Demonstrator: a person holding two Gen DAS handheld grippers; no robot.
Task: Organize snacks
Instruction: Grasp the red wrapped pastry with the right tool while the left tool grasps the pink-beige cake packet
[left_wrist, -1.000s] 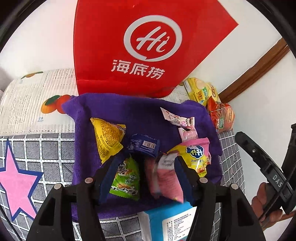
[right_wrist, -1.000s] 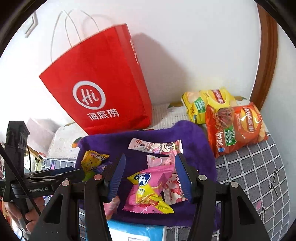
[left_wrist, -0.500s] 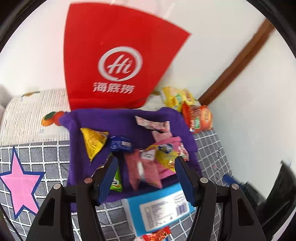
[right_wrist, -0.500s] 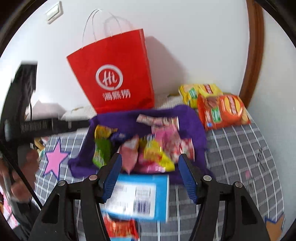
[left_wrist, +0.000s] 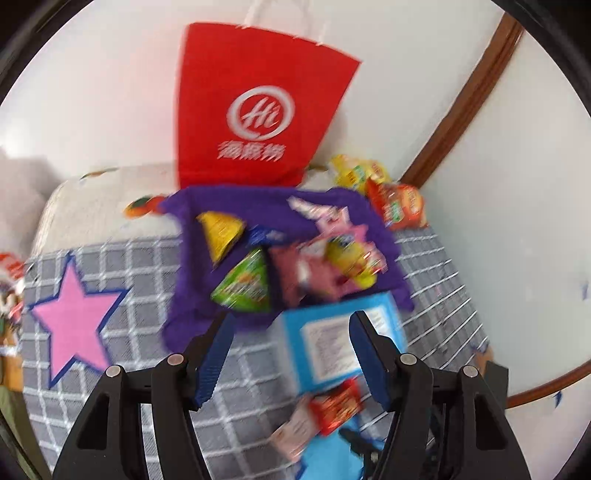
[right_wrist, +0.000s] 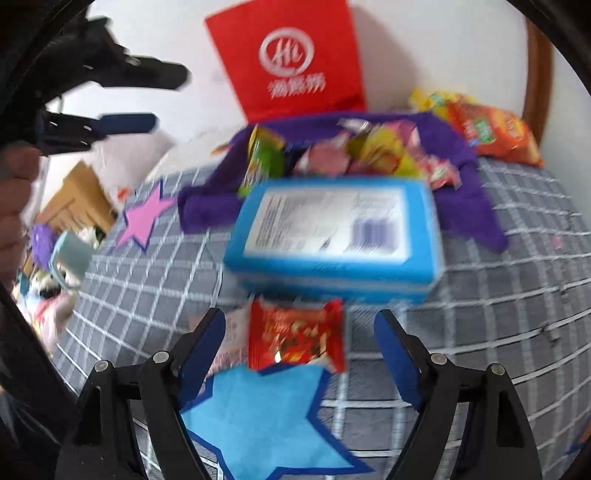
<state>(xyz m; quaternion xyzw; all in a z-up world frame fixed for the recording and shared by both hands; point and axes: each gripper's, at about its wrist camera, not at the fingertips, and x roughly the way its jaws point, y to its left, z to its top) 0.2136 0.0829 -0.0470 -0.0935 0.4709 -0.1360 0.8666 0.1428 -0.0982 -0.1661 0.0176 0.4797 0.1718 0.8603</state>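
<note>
A purple cloth (left_wrist: 229, 206) (right_wrist: 461, 147) on the bed carries several snack packets, among them a yellow one (left_wrist: 221, 232), a green one (left_wrist: 245, 284) and a pink one (left_wrist: 306, 273). In front of the cloth lies a blue box (left_wrist: 332, 339) (right_wrist: 332, 229). A small red packet (right_wrist: 295, 339) (left_wrist: 336, 404) lies nearer still. My right gripper (right_wrist: 300, 317) hangs just over the red packet with its jaws opening, and the pads do not touch it. My left gripper (left_wrist: 291, 321) (right_wrist: 162, 99) is open and empty, raised above the bed.
A red paper bag (left_wrist: 258, 110) (right_wrist: 291, 55) stands against the wall behind the cloth. Orange and yellow chip bags (left_wrist: 400, 205) (right_wrist: 495, 133) lie at the back right by a wooden door frame. The grey checked bedcover (right_wrist: 517, 295) has star patches. Clutter lies off the bed's left edge.
Both grippers have pulled back from the purple cloth. The right one has sunk toward the red packet and its jaws have spread. The pink packet once between the left fingers lies on the cloth.
</note>
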